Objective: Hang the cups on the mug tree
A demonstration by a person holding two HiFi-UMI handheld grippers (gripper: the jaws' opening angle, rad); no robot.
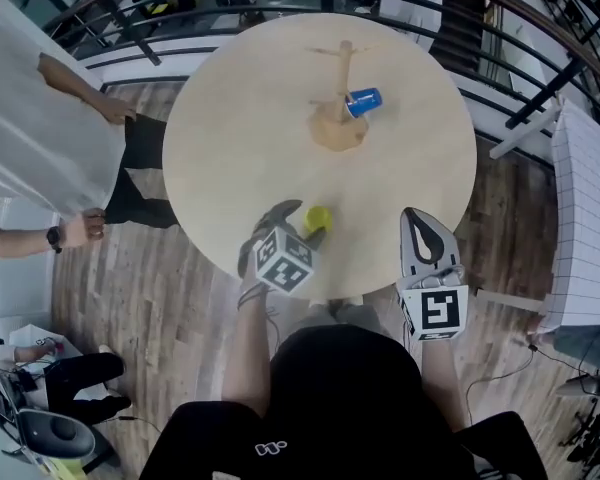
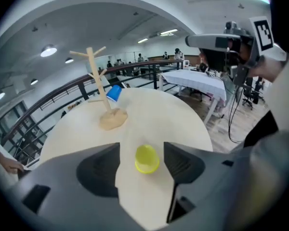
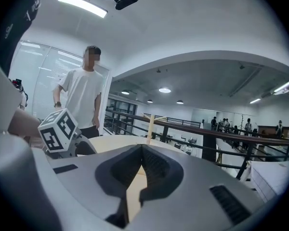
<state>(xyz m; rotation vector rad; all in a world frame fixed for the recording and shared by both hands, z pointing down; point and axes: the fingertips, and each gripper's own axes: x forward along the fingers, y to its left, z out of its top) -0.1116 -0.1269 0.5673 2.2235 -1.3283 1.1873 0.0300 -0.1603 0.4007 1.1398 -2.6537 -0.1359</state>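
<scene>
Left gripper view: the left gripper (image 2: 142, 147) is held with its jaws spread, and the yellow cup (image 1: 317, 218) is seen on the table (image 1: 230, 148) between them, untouched. The right gripper (image 3: 140, 150) is pressed together on nothing. A blue cup (image 1: 363, 101) is hung on the tree (image 1: 344, 68).

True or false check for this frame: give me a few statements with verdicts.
1. The left gripper has its jaws apart around the yellow cup. True.
2. The right gripper holds the blue cup. False: it is shut and empty; the blue cup hangs on the mug tree.
3. The yellow cup hangs on the mug tree. False: it stands on the table.
4. A bystander stands beside the table. True.
</scene>
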